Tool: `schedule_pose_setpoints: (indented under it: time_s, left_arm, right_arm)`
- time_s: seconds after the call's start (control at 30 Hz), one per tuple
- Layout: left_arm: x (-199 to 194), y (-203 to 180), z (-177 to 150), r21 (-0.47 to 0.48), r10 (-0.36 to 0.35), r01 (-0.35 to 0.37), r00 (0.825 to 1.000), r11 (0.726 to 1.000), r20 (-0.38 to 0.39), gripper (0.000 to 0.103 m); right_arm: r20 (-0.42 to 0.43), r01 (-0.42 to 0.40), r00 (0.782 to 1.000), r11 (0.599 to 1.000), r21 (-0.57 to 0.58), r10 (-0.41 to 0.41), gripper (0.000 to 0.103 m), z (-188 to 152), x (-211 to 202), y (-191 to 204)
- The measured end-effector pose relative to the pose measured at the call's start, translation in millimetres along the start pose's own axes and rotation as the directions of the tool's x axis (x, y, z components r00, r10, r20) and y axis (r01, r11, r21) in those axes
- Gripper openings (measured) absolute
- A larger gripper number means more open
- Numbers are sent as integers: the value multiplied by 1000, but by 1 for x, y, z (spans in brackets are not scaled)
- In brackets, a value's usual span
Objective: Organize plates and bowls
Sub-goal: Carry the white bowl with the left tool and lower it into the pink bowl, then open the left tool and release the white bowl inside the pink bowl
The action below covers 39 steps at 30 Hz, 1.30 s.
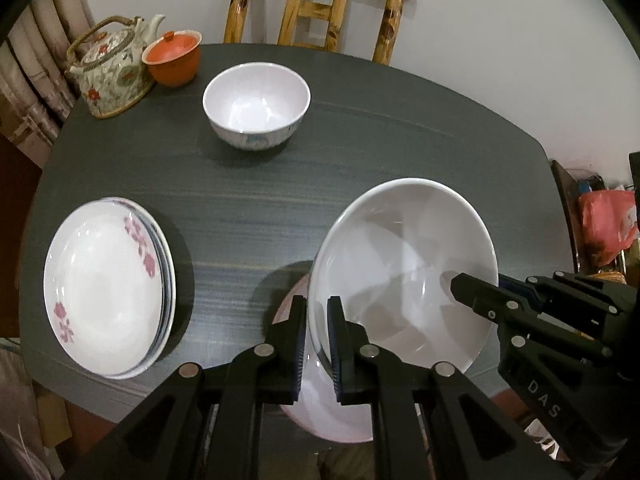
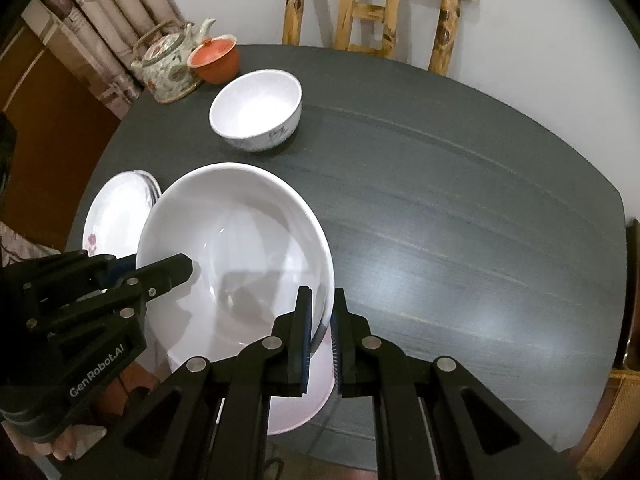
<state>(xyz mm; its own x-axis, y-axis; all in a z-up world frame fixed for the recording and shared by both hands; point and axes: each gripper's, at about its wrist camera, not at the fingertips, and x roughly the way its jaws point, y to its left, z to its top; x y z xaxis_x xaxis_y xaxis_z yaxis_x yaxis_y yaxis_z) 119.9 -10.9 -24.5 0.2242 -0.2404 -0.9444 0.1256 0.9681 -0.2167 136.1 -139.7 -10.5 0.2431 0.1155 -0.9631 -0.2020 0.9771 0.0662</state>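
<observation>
At far left a stack of plates (image 1: pixel 108 296) sits near the table (image 1: pixel 360 152) edge, the top one with pink flowers; the rims under it show there are several, though the count is hard to make out. Behind it, by the curtain, stand a teapot (image 1: pixel 110 72) and an orange lidded cup (image 1: pixel 173 58), touching or nearly so. A small bowl (image 1: pixel 256 104) rests alone toward the chair (image 1: pixel 320 4) side, well apart from everything else.

Nearer the front, the big bowl (image 1: pixel 404 272) is lifted and tilted, held from both sides. The left gripper (image 1: pixel 318 320) pinches its left rim, one finger inside and one outside the wall. The right gripper (image 2: pixel 322 316) pinches the opposite rim the same way. Beneath the big bowl lies another white dish (image 1: pixel 324 412), probably a plate or bowl; most of it is hidden by the bowl and the fingers, so its kind is uncertain.

By my reading the plates are already gathered, while the bowls are not yet nested: the big bowl is in the air, and the small bowl is untouched. Whether the big bowl is being set onto the dish below or lifted off it cannot be told. The table's near edge is cut off by the grippers
</observation>
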Motion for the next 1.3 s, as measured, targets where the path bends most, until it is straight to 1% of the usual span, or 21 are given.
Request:
schedule_pose_setpoints:
  time_s: [0.17,0.53,0.7,0.87,1.03,1.3]
  left_arm:
    - [6,3,-15,-1,-6,6,1000,1000,-21,10]
    - [30,2,-39,12,25,-25,998,1000,-64,10]
    - [41,2,-41,14,52,-52,995,999,-83,10]
    - [46,-5,-37,39,85,-82,993,996,-80,10]
    - [54,-7,-37,45,91,-88,991,995,-95,10]
    - [61,-9,-38,56,110,-105,990,993,-87,10]
  right_arm:
    - [-15,-6,1000,1000,8,6,9,-16,4,3]
    - [-48,13,999,1000,-4,-13,9,-40,17,9]
    - [-76,7,997,1000,2,-6,9,-47,31,9]
    - [-99,7,995,1000,0,-6,9,-51,43,10]
    - [-112,-1,994,1000,13,2,9,-52,50,6]
    - [-111,4,994,1000,9,-3,9,-49,53,1]
